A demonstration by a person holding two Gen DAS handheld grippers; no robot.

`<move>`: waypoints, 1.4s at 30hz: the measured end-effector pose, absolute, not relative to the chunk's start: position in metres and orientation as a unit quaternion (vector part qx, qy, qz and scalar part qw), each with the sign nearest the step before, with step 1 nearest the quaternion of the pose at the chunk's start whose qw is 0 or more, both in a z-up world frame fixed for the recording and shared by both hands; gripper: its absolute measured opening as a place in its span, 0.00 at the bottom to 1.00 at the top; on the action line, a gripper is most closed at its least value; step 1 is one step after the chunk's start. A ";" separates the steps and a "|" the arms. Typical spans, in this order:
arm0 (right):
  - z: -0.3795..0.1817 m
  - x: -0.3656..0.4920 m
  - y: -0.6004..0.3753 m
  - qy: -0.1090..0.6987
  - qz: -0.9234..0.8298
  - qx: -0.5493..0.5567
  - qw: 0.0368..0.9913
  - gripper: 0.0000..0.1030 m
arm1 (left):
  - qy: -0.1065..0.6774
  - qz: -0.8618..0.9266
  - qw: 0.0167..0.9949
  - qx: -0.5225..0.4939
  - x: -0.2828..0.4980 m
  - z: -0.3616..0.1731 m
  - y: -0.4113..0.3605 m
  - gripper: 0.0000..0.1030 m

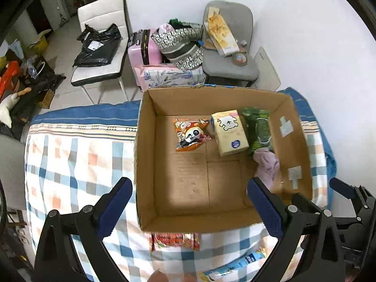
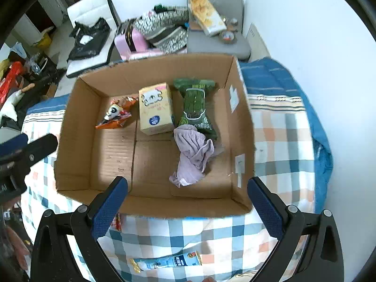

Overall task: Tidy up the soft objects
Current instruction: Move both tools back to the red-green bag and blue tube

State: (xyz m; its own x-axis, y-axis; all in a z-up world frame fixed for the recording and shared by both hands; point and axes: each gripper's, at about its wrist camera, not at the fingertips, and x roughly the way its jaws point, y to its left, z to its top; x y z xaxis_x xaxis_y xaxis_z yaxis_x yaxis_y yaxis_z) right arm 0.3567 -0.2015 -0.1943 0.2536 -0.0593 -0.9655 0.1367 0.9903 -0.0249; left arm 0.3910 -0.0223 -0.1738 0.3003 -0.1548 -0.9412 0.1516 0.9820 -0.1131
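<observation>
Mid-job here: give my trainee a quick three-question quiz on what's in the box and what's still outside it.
1. True or false: the lilac cloth lies inside the cardboard box.
2. Which item sits between the panda snack bag and the green wipes pack? A) a banana B) the yellow tissue pack C) a mug
3. Fill in: the blue tube-shaped packet lies on the checked ___, outside the box.

Key: 1 true; 2 B; 3 bedcover. The left gripper and right gripper are both open and empty.
</observation>
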 end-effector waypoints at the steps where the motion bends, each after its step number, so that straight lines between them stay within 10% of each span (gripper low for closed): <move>1: -0.187 0.351 -0.201 0.601 -0.064 0.034 0.796 1.00 | 0.576 -0.091 0.812 -0.001 0.385 -0.169 -0.022 0.98; 11: -0.170 0.283 -0.209 0.591 -0.060 0.123 0.795 1.00 | 0.548 -0.049 0.835 -0.010 0.314 -0.151 -0.002 0.98; 25: -0.384 0.187 -0.216 0.711 -0.070 0.357 0.601 0.99 | 0.696 0.026 0.710 -0.107 0.247 -0.286 0.052 0.98; 30: -0.422 0.179 -0.203 0.719 -0.079 0.381 0.576 0.75 | 0.705 0.052 0.687 -0.167 0.248 -0.313 0.065 0.98; 35: -0.425 0.178 -0.195 0.722 -0.089 0.348 0.592 0.26 | 0.702 0.060 0.683 -0.192 0.263 -0.329 0.061 0.98; 42: -0.407 0.177 -0.210 0.718 -0.098 0.300 0.620 0.21 | 0.712 0.082 0.655 -0.240 0.286 -0.369 0.051 0.98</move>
